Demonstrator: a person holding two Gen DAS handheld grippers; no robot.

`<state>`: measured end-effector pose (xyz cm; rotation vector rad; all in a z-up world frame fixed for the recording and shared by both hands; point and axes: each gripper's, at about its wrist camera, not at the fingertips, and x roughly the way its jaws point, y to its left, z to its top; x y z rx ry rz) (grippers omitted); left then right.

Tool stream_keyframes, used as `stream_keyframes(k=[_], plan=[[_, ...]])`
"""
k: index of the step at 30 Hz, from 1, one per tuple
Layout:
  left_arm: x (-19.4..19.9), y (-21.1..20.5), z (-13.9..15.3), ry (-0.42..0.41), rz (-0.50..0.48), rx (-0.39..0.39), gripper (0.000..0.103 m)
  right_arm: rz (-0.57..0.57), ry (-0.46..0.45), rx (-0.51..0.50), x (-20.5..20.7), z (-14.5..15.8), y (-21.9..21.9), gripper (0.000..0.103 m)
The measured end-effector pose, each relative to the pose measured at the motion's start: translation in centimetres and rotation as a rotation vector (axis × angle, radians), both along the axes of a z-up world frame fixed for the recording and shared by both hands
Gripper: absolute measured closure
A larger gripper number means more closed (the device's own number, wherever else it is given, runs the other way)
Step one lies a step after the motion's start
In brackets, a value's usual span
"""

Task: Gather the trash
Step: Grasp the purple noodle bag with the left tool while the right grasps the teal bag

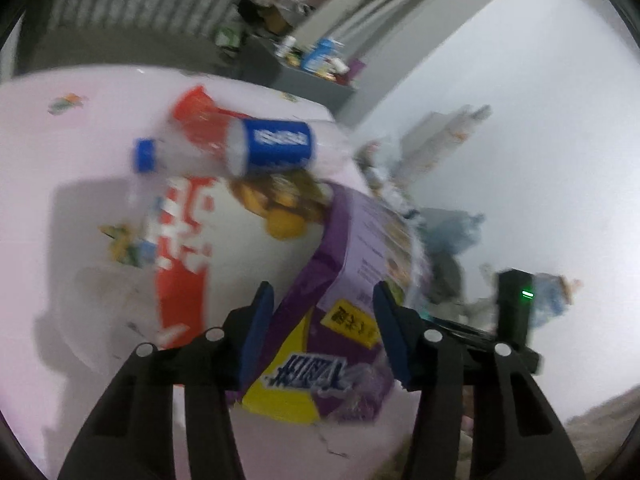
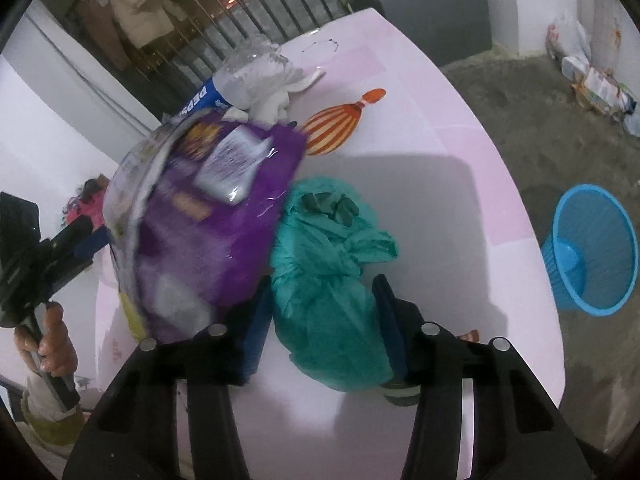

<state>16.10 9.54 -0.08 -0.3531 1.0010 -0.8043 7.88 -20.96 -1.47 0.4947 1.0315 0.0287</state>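
A purple snack bag (image 1: 340, 280) lies on the pink table (image 1: 60, 152), between the fingers of my left gripper (image 1: 324, 320), which is open around its lower part. Beyond it lie a red-and-white snack bag (image 1: 184, 248), a blue Pepsi can (image 1: 276, 148) and a clear bottle with a blue cap (image 1: 146, 155). In the right wrist view my right gripper (image 2: 324, 316) is open around a crumpled green plastic bag (image 2: 332, 280) on the table (image 2: 440, 200). The purple bag (image 2: 208, 216) is just to its left, with my left gripper (image 2: 60, 256) at it.
A blue waste basket (image 2: 592, 248) stands on the floor to the right of the table. A crushed clear bottle and white cloth (image 2: 260, 76) lie at the table's far side. A grey cabinet (image 2: 432, 12) with bottles stands behind. Litter (image 2: 592, 84) lies against the wall.
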Motion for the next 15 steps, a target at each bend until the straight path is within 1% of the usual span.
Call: stream_keyframes(k=[2,5,8,10,12,13,14,15], plan=[[-0.5,-0.4,0.0,0.022,-0.046,-0.03,0.053,-0.007,-0.001,0.011,-0.1,0.0,-0.3,0.059],[-1.0,-0.9,-0.2,0.082,-0.11,-0.096,0.053,-0.012,-0.002,0.015,-0.2,-0.1,-0.4,0.06],[-1.6,-1.3,-0.1,0.097,-0.139,-0.151,0.053,-0.012,-0.009,0.011,-0.4,0.0,-0.4,0.061],[-2.1,-1.8,-0.1,0.107,-0.161,-0.166,0.057,-0.004,-0.014,0.015,-0.3,-0.2,-0.2,0.062],[-2.7,-2.8,-0.1,0.097,-0.176,-0.126,0.065,0.003,-0.018,0.008,-0.3,-0.2,0.0,0.063],[-3.2,-3.6,-0.1,0.078,-0.183,-0.082,0.067,0.005,-0.019,0.006,-0.1,-0.3,0.0,0.063],[-3.4,-4.1,-0.2,0.067,-0.186,-0.061,0.076,0.006,-0.023,0.008,-0.1,-0.2,0.0,0.064],[-3.2,-4.6,-0.4,0.061,-0.186,-0.049,0.083,0.005,-0.025,0.011,0.1,-0.3,-0.1,0.064]])
